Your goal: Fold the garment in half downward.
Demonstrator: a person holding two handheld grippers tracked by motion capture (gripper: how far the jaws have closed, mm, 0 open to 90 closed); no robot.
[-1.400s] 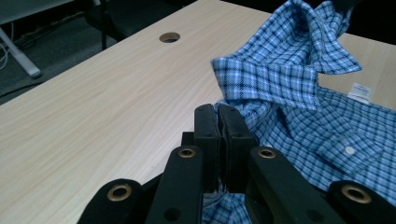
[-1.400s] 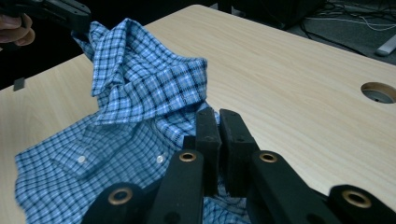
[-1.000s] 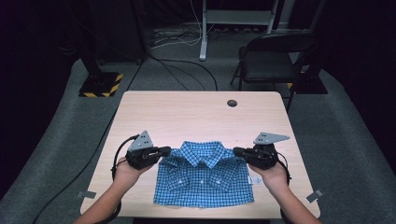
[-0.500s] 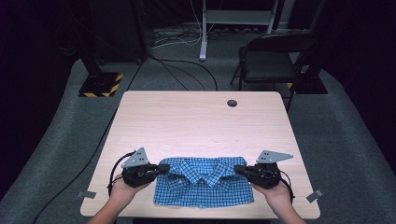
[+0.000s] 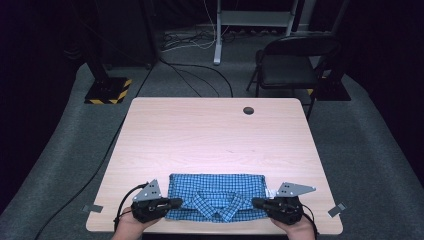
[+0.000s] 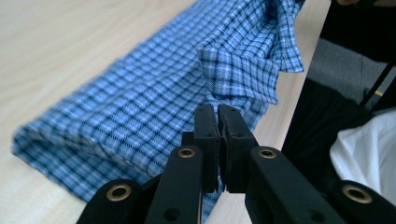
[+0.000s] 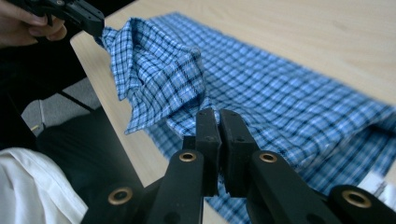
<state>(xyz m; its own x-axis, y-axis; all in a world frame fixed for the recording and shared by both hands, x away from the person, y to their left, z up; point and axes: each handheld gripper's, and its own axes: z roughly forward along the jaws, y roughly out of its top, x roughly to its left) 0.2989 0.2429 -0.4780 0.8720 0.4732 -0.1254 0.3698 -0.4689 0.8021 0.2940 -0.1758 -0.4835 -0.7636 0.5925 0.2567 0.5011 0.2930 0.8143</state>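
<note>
Two claws: both clamped on one blue checked shirt [image 5: 216,196], one at each end of its near edge.
Shirt place: on the worktop [image 5: 215,140], at 6 o'clock, hard against the near edge; folded into a flat band running 9 to 3, collar toward the person.
Left claw [image 5: 176,202]: at 7 o'clock of the worktop, pointing toward 3; in the left gripper view [image 6: 218,122] its jaws are pressed together with checked cloth pinched just below the collar.
Right claw [image 5: 256,203]: at 5 o'clock, pointing toward 9; in the right gripper view [image 7: 218,125] the jaws are closed on the shirt's edge beside the collar.
Cloth between: collar [image 7: 159,70] lifted and bunched, rest of the shirt lying flat on the wood.
Hands: left hand [image 5: 131,227] and right hand [image 5: 295,227] at the bottom edge, each wrapped round its gripper.
Worktop far side: round dark hole [image 5: 248,110] near 1 o'clock.
Beyond: folding chair [image 5: 292,62] at 1 o'clock on the grey floor, cables [image 5: 197,70] at 12.
</note>
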